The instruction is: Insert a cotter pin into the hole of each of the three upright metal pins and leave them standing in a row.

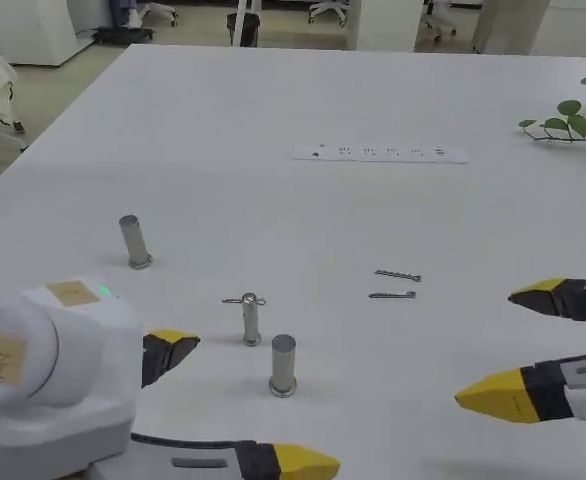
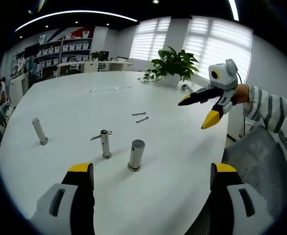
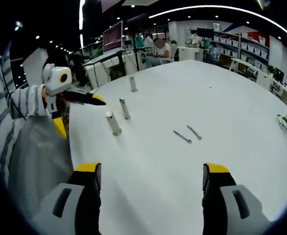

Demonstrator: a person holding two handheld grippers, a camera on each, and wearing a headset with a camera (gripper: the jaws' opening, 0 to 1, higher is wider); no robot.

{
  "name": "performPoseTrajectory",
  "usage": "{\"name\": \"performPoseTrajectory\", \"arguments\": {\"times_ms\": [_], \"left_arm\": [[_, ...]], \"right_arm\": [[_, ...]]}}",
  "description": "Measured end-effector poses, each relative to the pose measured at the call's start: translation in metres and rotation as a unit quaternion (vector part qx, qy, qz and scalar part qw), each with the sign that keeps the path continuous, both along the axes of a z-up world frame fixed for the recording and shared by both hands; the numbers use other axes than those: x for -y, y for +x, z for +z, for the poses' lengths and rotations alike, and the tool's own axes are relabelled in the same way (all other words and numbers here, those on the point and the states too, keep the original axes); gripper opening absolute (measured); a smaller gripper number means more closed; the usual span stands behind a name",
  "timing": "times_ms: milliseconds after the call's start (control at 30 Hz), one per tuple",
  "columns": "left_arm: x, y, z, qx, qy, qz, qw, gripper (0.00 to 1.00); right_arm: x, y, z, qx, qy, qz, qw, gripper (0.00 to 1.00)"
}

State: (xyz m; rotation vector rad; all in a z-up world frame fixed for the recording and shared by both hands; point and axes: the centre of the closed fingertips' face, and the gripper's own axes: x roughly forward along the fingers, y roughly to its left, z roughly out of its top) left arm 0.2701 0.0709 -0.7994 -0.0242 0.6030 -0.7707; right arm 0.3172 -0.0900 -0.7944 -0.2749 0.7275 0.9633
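**Head view: one pin fitted, two bare, both claws spread**

Three metal pins upright on the white table (image 1: 273,120). Far pin (image 1: 134,243) alone at the left, well apart from the other two. Middle pin (image 1: 251,320) with a cotter pin (image 1: 243,300) through it near the top, looped end sticking out to the left. Near pin (image 1: 283,364) just beside the middle one, closer to the person, bare on top.

Two loose cotter pins (image 1: 395,285) flat on the table, side by side, to the right of the middle pin and well apart from all three uprights.

Left gripper (image 1: 268,402) low at the bottom left, yellow-tipped jaws spread wide, pinching nothing, near pin just ahead of them. Same seen in the left gripper view: near and middle pins ahead between the open jaws, untouched.

Right gripper (image 1: 483,347) at the right edge, above the table, jaws likewise parted and empty, near the loose cotter pins but clear of them. Striped sleeve (image 2: 273,115) behind it in the left gripper view.

Farther back on the table, a white power strip (image 1: 380,153); at the far right edge, a leafy plant (image 1: 573,118).
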Motion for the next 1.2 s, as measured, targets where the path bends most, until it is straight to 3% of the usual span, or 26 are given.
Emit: {"name": "performPoseTrajectory", "arguments": {"times_ms": [100, 233, 367, 467, 767, 1033, 1200], "left_arm": [[-0.001, -0.001, -0.001, -0.003, -0.001, -0.001, 1.0000, 0.99], [-0.003, -0.001, -0.001, -0.003, 0.003, -0.003, 1.0000, 0.99], [-0.005, -0.002, -0.001, -0.004, 0.005, -0.004, 1.0000, 0.99], [-0.005, -0.002, 0.002, -0.006, -0.004, 0.000, 1.0000, 0.99], [-0.006, -0.002, 0.002, -0.005, 0.002, -0.006, 1.0000, 0.99], [-0.007, -0.002, 0.003, -0.009, -0.003, -0.001, 1.0000, 0.99], [-0.009, -0.002, 0.003, -0.008, 0.003, -0.005, 1.0000, 0.99]], "right_arm": [[-0.004, 0.004, -0.004, -0.004, -0.024, 0.030, 0.9992, 0.85], [-0.013, 0.013, -0.004, -0.010, -0.027, 0.056, 0.9980, 0.82], [-0.016, 0.021, -0.009, -0.006, -0.065, 0.101, 0.9928, 0.80], [-0.020, 0.027, -0.013, -0.007, -0.078, 0.124, 0.9892, 0.79], [-0.032, 0.039, -0.029, -0.026, -0.125, 0.202, 0.9710, 0.78], [-0.039, 0.044, -0.045, -0.040, -0.160, 0.264, 0.9503, 0.73], [-0.042, 0.051, -0.051, -0.039, -0.170, 0.279, 0.9444, 0.65]]}}
